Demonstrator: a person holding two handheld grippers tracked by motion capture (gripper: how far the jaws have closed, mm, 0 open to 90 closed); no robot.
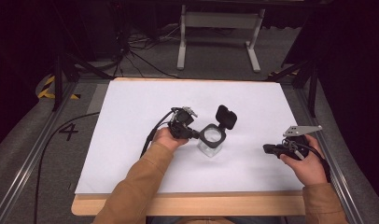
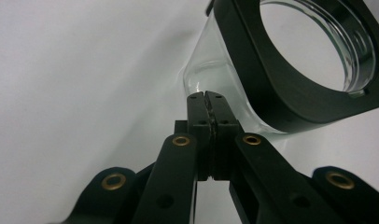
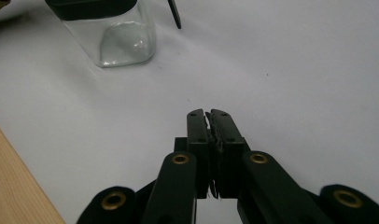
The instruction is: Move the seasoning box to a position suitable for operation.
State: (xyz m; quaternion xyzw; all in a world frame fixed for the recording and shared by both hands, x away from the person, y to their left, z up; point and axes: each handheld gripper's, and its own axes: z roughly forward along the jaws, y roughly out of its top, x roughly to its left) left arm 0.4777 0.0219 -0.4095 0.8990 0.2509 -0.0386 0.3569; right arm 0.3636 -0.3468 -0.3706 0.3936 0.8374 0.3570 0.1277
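Standing near the tabletop (image 1: 131,107) centre is a clear glass jar (image 1: 211,144) w/ black square collar, its flip lid (image 1: 226,116) open and tilted to the far right. Left gripper (image 1: 193,134), jaws pressed together w/ nothing between, has its tips at the jar's left side, just under the collar. Right gripper (image 1: 268,149) lies well apart at right, jaws also pressed together, empty.

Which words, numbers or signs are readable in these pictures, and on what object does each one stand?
"4": a large dark number on the grey floor, left of the table.
The clear jar, its black lid and the white sheet carry no readable text.
The left gripper and the right gripper show only brass rivets, no label.
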